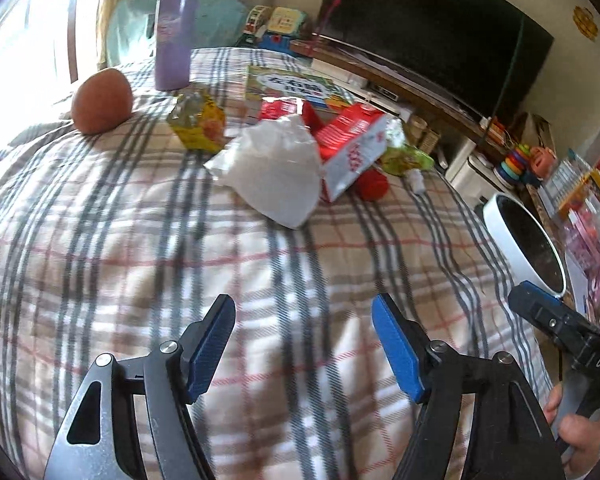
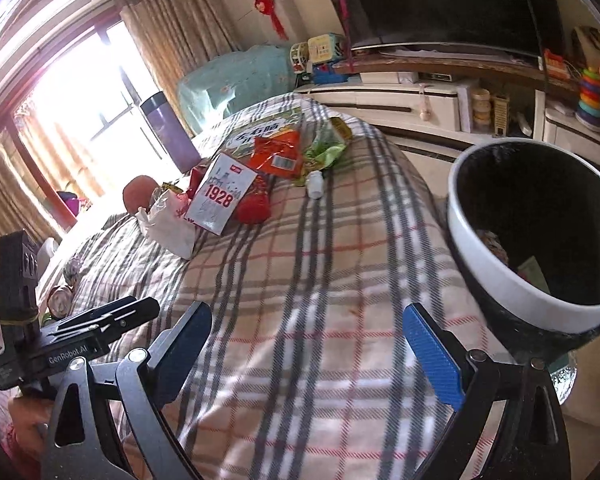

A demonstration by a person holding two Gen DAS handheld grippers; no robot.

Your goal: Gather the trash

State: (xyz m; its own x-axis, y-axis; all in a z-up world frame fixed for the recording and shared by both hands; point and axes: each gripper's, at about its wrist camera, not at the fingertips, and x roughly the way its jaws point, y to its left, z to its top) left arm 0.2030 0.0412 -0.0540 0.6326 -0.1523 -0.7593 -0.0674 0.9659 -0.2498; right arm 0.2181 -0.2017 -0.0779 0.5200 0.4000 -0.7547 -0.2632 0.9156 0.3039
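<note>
Tongs (image 1: 304, 344): two pairs; one bin (image 2: 496, 264)

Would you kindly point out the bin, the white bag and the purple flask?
bin (image 2: 496, 258): right wrist view, white rim.
white bag (image 1: 276, 168): left wrist view, middle.
purple flask (image 1: 173, 40): left wrist view, body.

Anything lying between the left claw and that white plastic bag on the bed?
Nothing: only bare plaid bedcover lies between the open left claw and the white plastic bag, as the left wrist view shows.
</note>
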